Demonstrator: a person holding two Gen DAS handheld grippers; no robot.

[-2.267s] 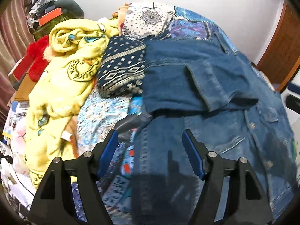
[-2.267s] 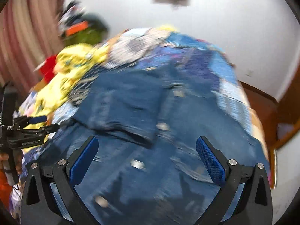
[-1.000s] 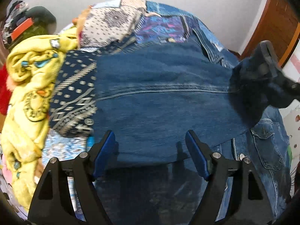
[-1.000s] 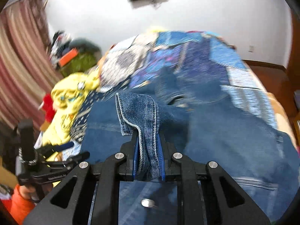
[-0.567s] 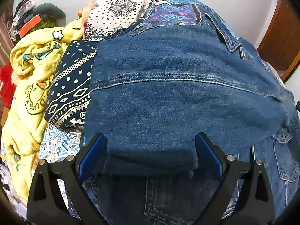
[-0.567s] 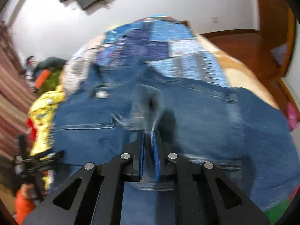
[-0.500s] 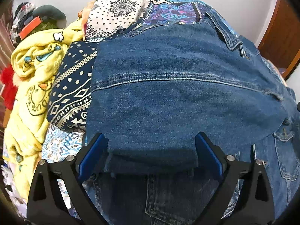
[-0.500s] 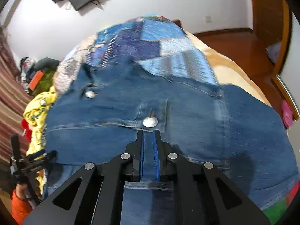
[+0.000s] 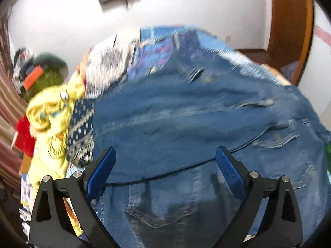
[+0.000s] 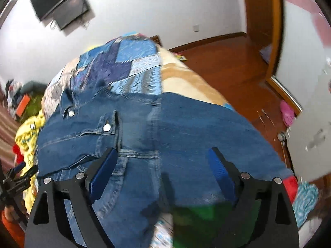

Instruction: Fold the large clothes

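Note:
A blue denim jacket (image 9: 186, 124) lies spread on the bed, one sleeve folded flat across its body. The same denim jacket (image 10: 165, 136) fills the right wrist view, a snap button showing on its chest pocket. My left gripper (image 9: 165, 171) hovers above the jacket's lower half, open, nothing between its blue pads. My right gripper (image 10: 161, 171) is over the jacket's right side; its jaws are opening wide and no cloth is pinched between them. The left gripper (image 10: 20, 175) also shows small at the far left of the right wrist view.
A patchwork quilt (image 10: 124, 66) covers the bed. A yellow printed blanket (image 9: 49, 122), a navy patterned cloth (image 9: 80, 136) and red fabric (image 9: 24, 136) pile up left of the jacket. Wooden floor (image 10: 238, 66), a door frame (image 9: 289, 31) and a wall-mounted screen (image 10: 62, 6) lie beyond.
The right gripper carried a pinched sleeve across the jacket, laid it down, let go and spread its jaws. The left gripper widened, then lifted back from the denim. Both views swung right.

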